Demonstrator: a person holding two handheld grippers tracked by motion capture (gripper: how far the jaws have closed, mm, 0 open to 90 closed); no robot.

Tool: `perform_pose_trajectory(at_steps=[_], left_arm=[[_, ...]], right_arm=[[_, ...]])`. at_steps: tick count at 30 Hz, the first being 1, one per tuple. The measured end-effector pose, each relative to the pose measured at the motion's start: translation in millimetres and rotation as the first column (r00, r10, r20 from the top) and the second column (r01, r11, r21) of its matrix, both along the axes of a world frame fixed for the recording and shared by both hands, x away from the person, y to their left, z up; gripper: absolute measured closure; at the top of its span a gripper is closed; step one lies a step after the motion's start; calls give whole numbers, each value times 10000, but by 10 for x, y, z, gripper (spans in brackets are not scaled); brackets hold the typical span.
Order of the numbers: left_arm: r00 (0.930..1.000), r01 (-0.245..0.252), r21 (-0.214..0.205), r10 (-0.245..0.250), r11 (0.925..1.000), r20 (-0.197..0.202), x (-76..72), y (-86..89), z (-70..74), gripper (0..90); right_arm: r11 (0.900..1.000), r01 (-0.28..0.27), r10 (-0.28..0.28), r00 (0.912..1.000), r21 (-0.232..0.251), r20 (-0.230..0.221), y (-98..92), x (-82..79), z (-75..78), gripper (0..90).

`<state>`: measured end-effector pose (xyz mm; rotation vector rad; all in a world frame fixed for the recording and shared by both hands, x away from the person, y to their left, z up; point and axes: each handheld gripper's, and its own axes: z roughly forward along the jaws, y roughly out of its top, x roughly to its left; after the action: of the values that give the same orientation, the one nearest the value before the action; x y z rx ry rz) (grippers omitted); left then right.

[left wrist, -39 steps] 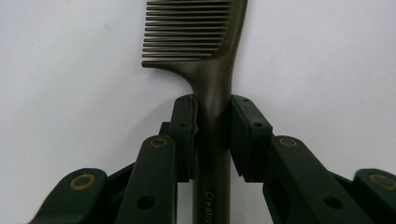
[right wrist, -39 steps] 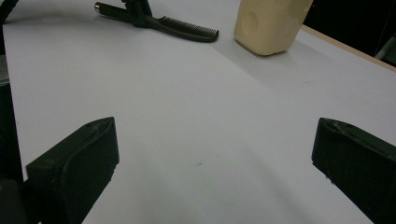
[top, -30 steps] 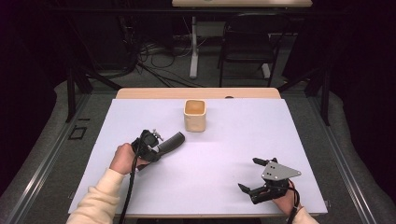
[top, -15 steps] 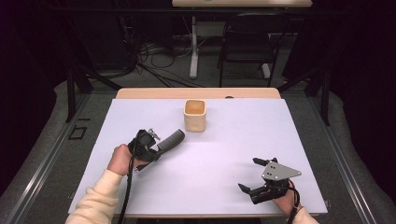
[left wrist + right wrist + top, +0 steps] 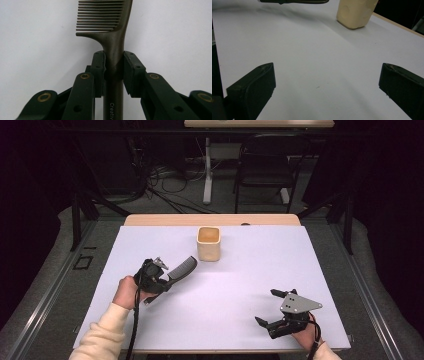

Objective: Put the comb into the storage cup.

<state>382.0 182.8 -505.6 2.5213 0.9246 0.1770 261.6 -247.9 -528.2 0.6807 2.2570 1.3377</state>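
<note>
Left gripper view puts me right on the grip: my left gripper has its two black jaws pressed against the handle of a dark comb, one pad on either side, so it is clamped on the comb. The handle runs down between the jaws toward the camera, with pale lettering on it that I can only partly read, and the toothed head sticks out past the jaw tips with its teeth pointing to the left of that view. Behind it I see only the white table cover.

From the high view, my left gripper sits at the left of the table, and the comb points away from it toward the far right, its head near a small cream cup but apart from it. The cup stands upright near the table's far edge, about midway across, with its mouth open to the camera. I cannot tell whether the comb's head rests on the cover or hangs just over it.

My right gripper lies at the near right corner, well apart from the comb and the cup. In the right gripper view its jaws stand wide apart with bare white cover between them, and the cup shows at the top.
</note>
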Motion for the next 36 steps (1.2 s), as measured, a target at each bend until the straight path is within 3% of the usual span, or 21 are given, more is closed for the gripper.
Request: perform_pose_trajectory(at_steps=[15, 25, 36], left_arm=[[9987, -156, -802, 194, 9967, 467, -55, 63, 95, 721], [9932, -362, -1537, 526, 9875, 1041, -71, 108, 150, 721], [9869, -557, -2002, 843, 9782, 1373, -73, 122, 152, 721]], right_arm=[[10000, 13, -13, 10000, -12, 18, -4, 2, 1, 3], [10000, -10, 10, 10000, 26, -28, -3, 3, -2, 3], [10000, 2, -2, 10000, 34, -24, -2, 5, -3, 3]])
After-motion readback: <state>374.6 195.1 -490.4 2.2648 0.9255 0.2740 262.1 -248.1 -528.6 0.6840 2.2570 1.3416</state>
